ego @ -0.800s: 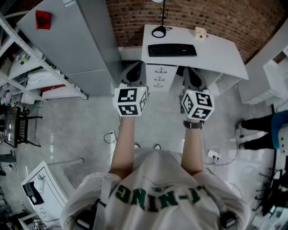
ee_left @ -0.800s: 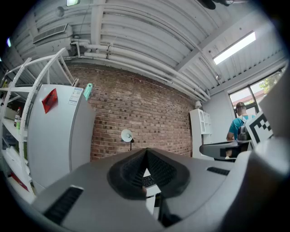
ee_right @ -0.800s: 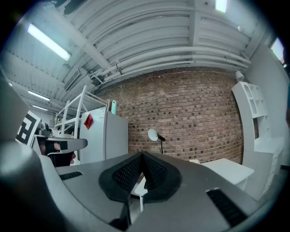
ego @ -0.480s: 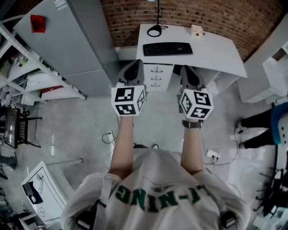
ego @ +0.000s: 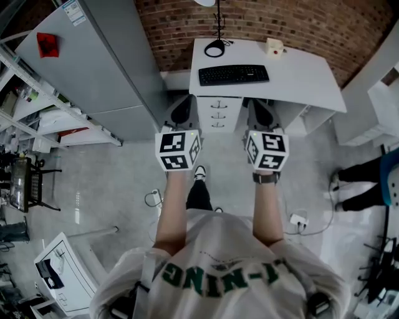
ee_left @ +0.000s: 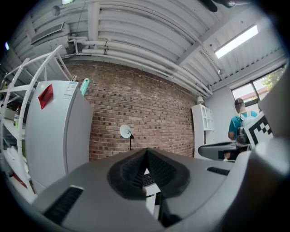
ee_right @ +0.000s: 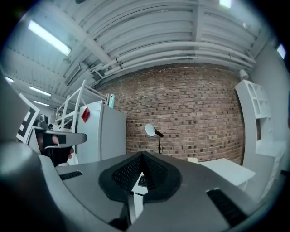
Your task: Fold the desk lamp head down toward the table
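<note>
The desk lamp stands at the back of the white desk (ego: 299,78); its round black base (ego: 216,47) and thin stem show, with the white head (ego: 206,2) cut off by the top edge. The lamp head (ee_left: 125,132) is upright against the brick wall in the left gripper view, and the same lamp head (ee_right: 150,130) shows in the right gripper view. My left gripper (ego: 183,107) and right gripper (ego: 261,109) are held level side by side, short of the desk. Both the left gripper (ee_left: 146,153) and the right gripper (ee_right: 142,155) are shut with nothing between the pads.
A black keyboard (ego: 234,75) and a small beige box (ego: 274,45) lie on the desk, with a drawer unit (ego: 218,109) beneath. A tall grey cabinet (ego: 106,62) stands left of the desk. Another person (ego: 368,184) stands at the right. Cables and a socket (ego: 297,220) lie on the floor.
The desk has shifted slightly down and nearer in the head view. A leg and shoe now show below the grippers. Both grippers stay shut and side by side.
</note>
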### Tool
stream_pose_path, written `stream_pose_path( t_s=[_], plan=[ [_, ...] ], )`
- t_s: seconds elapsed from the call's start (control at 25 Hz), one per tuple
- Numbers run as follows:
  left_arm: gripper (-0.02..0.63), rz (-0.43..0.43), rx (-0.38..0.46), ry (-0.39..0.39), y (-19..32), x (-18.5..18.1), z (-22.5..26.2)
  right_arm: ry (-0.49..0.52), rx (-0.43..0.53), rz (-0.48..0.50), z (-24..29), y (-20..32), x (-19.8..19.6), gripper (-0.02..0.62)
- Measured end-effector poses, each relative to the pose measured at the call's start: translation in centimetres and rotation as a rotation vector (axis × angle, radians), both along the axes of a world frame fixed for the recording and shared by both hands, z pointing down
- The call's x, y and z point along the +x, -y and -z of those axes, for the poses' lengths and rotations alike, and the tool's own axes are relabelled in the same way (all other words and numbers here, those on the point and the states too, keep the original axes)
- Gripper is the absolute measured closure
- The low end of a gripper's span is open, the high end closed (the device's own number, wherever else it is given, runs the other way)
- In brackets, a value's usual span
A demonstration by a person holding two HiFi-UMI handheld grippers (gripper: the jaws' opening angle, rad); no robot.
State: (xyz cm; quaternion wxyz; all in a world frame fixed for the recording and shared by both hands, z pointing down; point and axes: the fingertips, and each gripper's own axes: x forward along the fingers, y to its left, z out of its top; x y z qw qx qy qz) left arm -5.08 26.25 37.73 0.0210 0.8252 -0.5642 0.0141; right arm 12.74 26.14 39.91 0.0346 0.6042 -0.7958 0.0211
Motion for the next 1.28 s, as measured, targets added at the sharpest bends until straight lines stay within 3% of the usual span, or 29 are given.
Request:
stream_pose_path(
  t_s=[0.16, 0.52, 0.88, 1.28],
  plan=[
    [0.607, -0.011, -0.012, -0.014, 3.7, -0.8, -1.2, 0.082, 0.009, 0.046, -0.4, 3.3, -1.5, 0.594],
    [0.607, -0.063, -0.017, -0.037, 16.9, -1.4, -1.3, 0.095, 0.01, 0.056, 0.6, 15.9, -4.1, 0.594],
    [0.607, -0.117, -0.015, -0.045, 29.8, -3.3, -0.1, 0.049, 0.0, 0.058, 0.8, 28.0, -8.1, 0.592],
    [0.607, -0.198, -0.04, -0.043, 41.0, -3.7, 1.2, 0.024, -0.003, 0.014, 1.5, 38.1, -8.7, 0.592]
  ],
)
